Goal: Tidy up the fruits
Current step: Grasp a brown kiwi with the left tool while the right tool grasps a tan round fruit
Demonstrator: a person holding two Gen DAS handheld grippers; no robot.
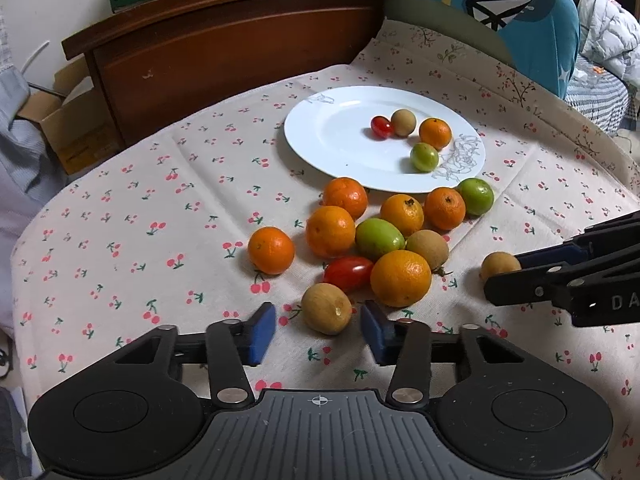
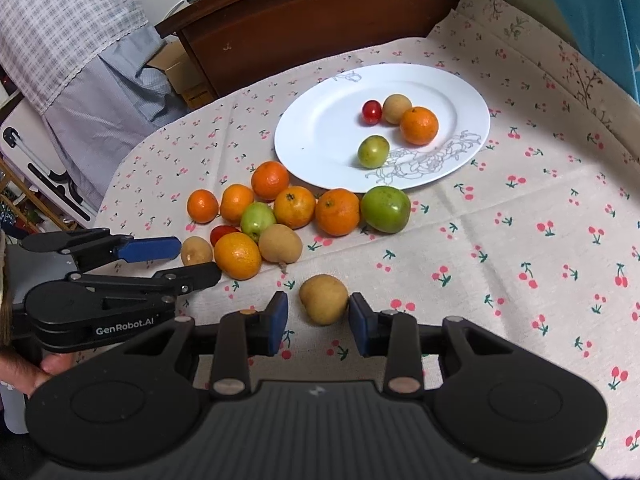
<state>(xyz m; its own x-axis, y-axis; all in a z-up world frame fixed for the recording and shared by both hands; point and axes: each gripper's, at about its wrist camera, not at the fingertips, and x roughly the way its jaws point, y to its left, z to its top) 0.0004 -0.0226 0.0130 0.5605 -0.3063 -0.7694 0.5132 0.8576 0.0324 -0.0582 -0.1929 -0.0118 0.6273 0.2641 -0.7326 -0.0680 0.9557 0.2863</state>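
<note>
Left gripper (image 1: 318,330): jaws spread, nothing held; a brown fruit (image 1: 326,308) lies between the blue pads, touching neither as far as can be seen.
Right gripper (image 2: 318,322): jaws likewise spread and empty; a second brown fruit (image 2: 323,299) sits between its pads, the right-hand pad just beside the skin.
Axis of each fruit: slightly oval, long axis roughly across the jaw opening for the left one; the right one tapers toward the left pad.
Pile (image 2: 294,207): oranges, green fruits and a red tomato, clustered on the cherry-print cloth (image 2: 520,240) just short of the plate.
Plate (image 1: 320,128): white, beyond the pile; four small fruits already on it.
Nearer gripper: each to its own fruit; the right one's stands apart from the pile, so it probably closes with less risk of nudging neighbours.
</note>
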